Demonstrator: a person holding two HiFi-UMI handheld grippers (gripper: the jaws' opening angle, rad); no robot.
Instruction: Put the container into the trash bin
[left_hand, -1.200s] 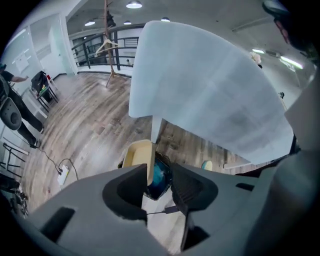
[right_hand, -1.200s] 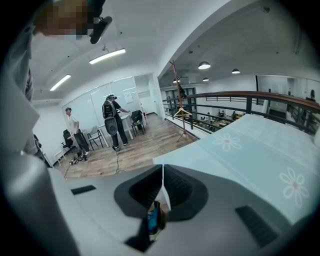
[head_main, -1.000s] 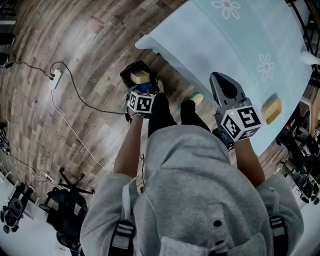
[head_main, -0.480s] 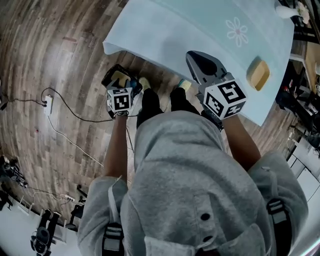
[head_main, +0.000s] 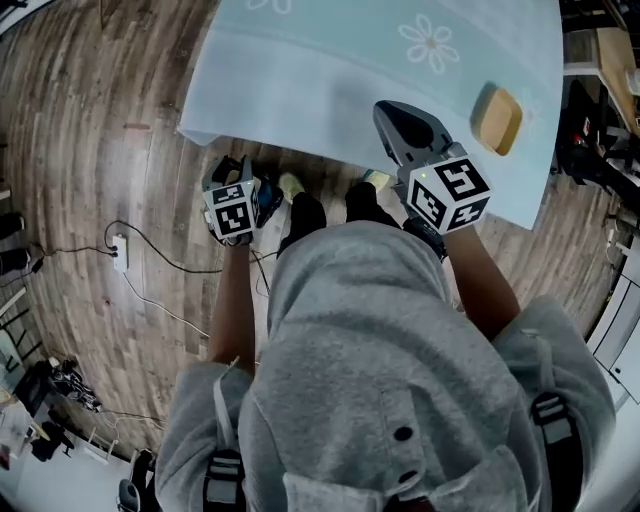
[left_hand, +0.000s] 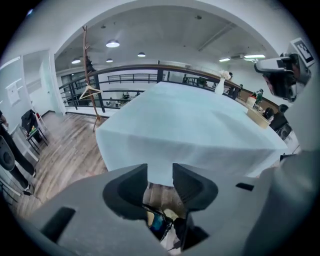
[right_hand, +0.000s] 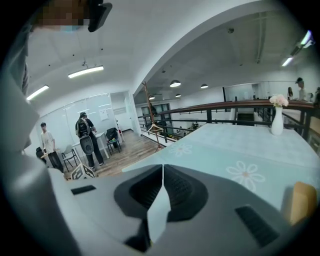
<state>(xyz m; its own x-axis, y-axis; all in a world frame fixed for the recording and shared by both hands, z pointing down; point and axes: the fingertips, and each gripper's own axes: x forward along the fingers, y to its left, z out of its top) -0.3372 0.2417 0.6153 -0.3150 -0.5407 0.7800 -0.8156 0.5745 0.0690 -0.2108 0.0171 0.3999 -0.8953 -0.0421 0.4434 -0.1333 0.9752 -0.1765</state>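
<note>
One table (head_main: 340, 70), one tan container (head_main: 497, 120), one vase (right_hand: 276, 122), one power strip (head_main: 121, 252).

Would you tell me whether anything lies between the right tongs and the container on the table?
Nothing visible does: only bare tablecloth lies between the right tongs and the container.
</note>
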